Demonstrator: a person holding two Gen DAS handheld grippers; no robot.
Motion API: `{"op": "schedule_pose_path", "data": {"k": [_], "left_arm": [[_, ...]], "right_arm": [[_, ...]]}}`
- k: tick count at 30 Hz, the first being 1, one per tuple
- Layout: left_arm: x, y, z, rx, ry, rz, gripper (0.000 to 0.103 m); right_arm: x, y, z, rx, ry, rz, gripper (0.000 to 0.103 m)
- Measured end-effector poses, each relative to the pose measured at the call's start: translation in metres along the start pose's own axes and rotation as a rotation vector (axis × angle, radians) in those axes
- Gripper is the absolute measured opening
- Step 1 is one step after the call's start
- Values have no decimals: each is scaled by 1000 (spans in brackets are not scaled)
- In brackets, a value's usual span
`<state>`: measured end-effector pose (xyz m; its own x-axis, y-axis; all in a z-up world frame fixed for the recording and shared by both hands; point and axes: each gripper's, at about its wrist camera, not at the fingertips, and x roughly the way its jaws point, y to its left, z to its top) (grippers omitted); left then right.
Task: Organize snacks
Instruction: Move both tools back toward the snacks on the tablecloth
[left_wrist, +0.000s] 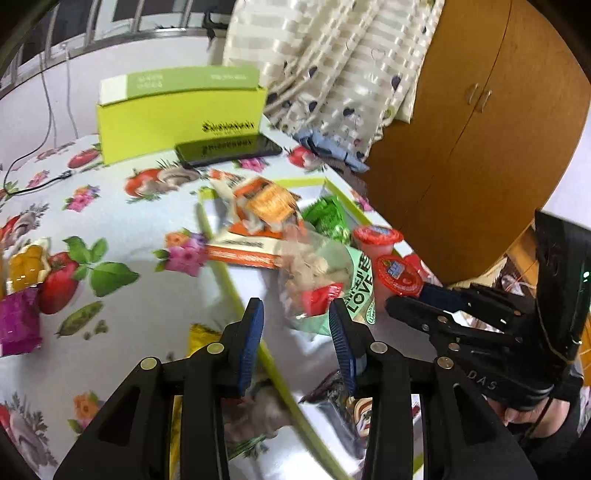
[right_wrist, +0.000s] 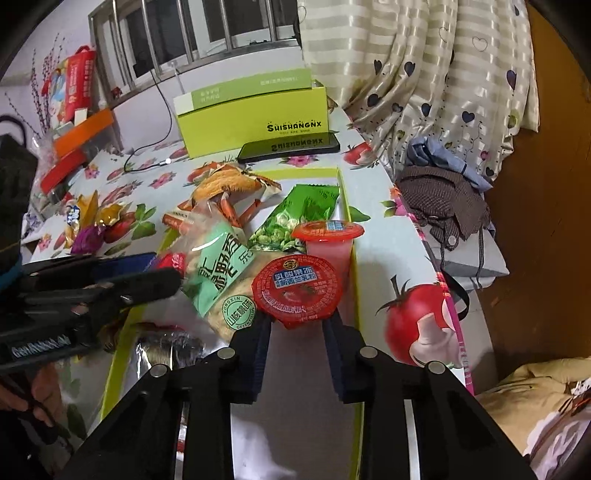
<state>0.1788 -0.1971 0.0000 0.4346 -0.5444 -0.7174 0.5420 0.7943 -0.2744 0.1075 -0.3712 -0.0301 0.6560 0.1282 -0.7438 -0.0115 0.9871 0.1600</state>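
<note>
Right hand-held gripper angles down, clamped on the red-lidded pink jelly cup; left hand-held gripper tilts down, nearly closed, grip unclear through blur.

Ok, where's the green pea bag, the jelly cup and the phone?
green pea bag (right_wrist: 295, 218), right wrist view, middle of bag.
jelly cup (right_wrist: 295, 291), right wrist view, red lid.
phone (right_wrist: 291, 146), right wrist view, dark screen.

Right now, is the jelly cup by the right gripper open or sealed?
Sealed. The jelly cup has its red foil lid flat across the whole top, with no peeled corner. It sits between the right gripper's fingers, inside the tray.
</note>
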Motion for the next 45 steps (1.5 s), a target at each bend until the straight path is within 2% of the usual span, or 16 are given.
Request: {"op": "schedule_pose_path", "data": {"k": [2,4,8,12,17,21,24,27,29,34,41,45], "left_arm": [[-14,9,-3,-12,-21,3,38],[-28,17,-8,-21,-40,24,38],[-49,32,-21,-44,-58,50,38],[-59,44,-37,-64,-42,63,38],[-65,56,-52,-94,-26,66,38],[-72,68,-59,-120,-28,66,38],[-77,76,-63,-132,-37,68,38],[-83,86,-65,-151,-46,75,38],[-87,94,-68,-165,-56,86,38],[-97,113,-77,-209,-61,119,38],[-124,132,-87,-249,-90,176,38],[-140,142,-92,-268,-111,207,38]], "right_arm": [[-10,0,-6,7,-5,-3,34],[-24,4,-15,13,-4,5,34],[-42,26,-38,-13,30,80,35],[-30,51,-51,-75,91,119,32],[-1,65,-34,-84,87,102,27],[14,72,-12,-111,44,78,26],[19,73,-1,-104,31,57,26],[8,74,0,-67,25,80,26],[-3,78,-3,-62,6,97,31],[-18,93,-5,-27,-5,153,33],[-18,127,-3,-31,5,210,45],[-15,145,-3,-41,17,223,48]]}}
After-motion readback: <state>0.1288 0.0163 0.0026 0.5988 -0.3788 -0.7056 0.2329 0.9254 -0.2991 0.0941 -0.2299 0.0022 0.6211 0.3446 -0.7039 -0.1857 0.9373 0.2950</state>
